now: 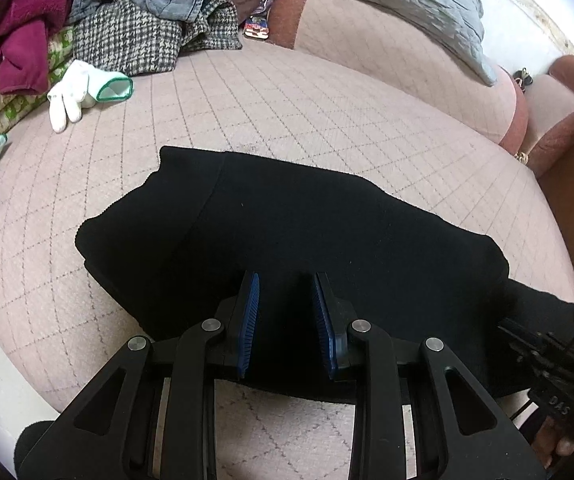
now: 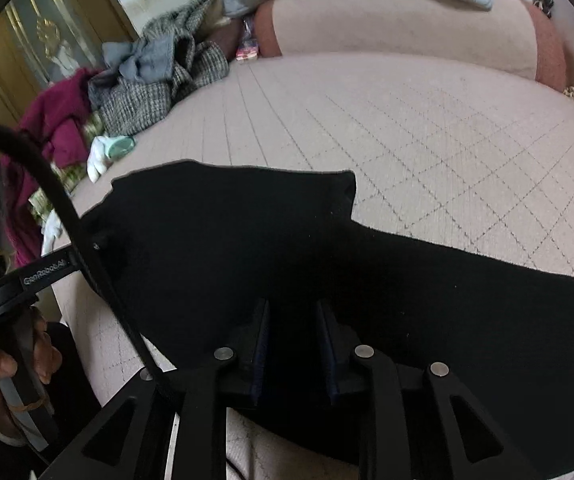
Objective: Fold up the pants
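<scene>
Closest in, the left gripper (image 1: 286, 312) hangs over the near edge of the black pants (image 1: 307, 240), its blue pads spread with nothing between them; the right gripper (image 2: 293, 340) is likewise parted above the same cloth. The one pair of pants lies flat on the pink quilted bed (image 1: 327, 120), seemingly folded at least once, though a length trailing right suggests another fold remains. Farther off lie two white gloves (image 1: 73, 92) and one heap of clothes (image 1: 135, 32).

Pink quilted bed (image 1: 327, 120) carries black pants (image 1: 307, 232), gloves (image 1: 75, 92).
</scene>
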{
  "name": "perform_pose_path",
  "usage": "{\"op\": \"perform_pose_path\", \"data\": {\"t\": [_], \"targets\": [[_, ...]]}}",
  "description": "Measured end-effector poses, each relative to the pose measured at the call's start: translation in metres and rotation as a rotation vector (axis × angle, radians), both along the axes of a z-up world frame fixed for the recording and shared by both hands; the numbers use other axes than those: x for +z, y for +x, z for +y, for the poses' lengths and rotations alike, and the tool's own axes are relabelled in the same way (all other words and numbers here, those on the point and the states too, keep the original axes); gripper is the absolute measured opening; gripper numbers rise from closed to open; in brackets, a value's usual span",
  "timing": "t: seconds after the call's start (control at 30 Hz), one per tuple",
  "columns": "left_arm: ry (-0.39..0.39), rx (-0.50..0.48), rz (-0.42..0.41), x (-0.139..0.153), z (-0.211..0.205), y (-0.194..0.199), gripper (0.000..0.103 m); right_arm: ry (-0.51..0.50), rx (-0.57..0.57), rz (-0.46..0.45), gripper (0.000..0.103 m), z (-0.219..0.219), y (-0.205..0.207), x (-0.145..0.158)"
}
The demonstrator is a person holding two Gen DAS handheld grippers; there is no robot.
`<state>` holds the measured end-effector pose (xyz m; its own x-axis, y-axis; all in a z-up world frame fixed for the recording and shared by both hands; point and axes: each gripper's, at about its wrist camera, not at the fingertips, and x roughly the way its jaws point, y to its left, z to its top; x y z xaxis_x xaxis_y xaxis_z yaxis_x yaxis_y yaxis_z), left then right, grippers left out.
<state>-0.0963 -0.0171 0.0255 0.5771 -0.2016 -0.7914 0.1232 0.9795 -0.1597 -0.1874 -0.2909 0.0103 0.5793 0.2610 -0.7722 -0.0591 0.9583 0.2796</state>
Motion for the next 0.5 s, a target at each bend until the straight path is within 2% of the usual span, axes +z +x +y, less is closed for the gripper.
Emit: {"op": "perform_pose_path", "data": {"t": [0.2,0.3,0.4,0.47,0.5], "targets": [[-0.007,-0.018,0.003,0.009,-0.004,-0.004,0.027,0.008,-0.023,-0.007,0.025,-0.011,-0.012,0.019],[-0.032,-0.058,-0.011,0.017,-0.014,-0.010,0.027,0.013,-0.051,-0.023,0.032,-0.028,-0.024,0.031],[-0.034,-0.117,-0.026,0.025,-0.034,-0.016,0.027,0.000,-0.100,-0.032,0.035,-0.056,-0.043,0.043],[-0.040,-0.156,-0.024,0.028,-0.048,-0.017,0.033,-0.013,-0.132,-0.041,0.037,-0.074,-0.056,0.050],[-0.048,-0.181,-0.023,0.030,-0.057,-0.018,0.041,-0.019,-0.149,-0.045,0.040,-0.082,-0.062,0.053]]}}
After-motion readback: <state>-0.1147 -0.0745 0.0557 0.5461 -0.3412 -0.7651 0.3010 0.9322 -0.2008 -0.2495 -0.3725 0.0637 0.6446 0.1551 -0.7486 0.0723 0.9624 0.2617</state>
